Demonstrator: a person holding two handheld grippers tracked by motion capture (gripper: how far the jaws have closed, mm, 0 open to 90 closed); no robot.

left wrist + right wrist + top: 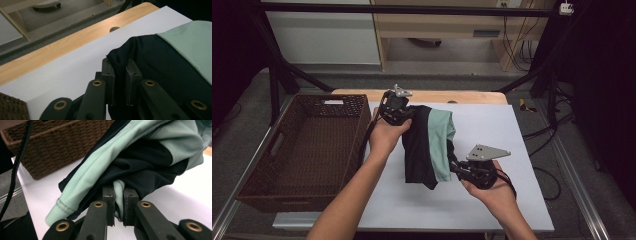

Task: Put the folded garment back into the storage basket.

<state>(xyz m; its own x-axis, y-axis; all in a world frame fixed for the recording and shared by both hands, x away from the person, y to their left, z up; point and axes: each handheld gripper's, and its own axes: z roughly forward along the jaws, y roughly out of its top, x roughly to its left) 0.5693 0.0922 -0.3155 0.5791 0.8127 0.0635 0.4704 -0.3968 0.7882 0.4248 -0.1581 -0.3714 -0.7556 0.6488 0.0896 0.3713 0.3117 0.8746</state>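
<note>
1. In the left gripper view, the garment [160, 72] is cut off by the right and bottom edges.
2. The fabric pinched inside each grip is hidden between the pads.
3. The basket [307, 145] has its near left corner cut off by the high view's left edge.

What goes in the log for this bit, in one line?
left gripper: shut on garment | right gripper: shut on garment | garment: held up over table | basket: left

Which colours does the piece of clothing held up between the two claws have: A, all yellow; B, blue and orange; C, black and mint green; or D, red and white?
C: the garment pinched between the left claw and right claw shows black fabric with a mint-green panel.
</note>
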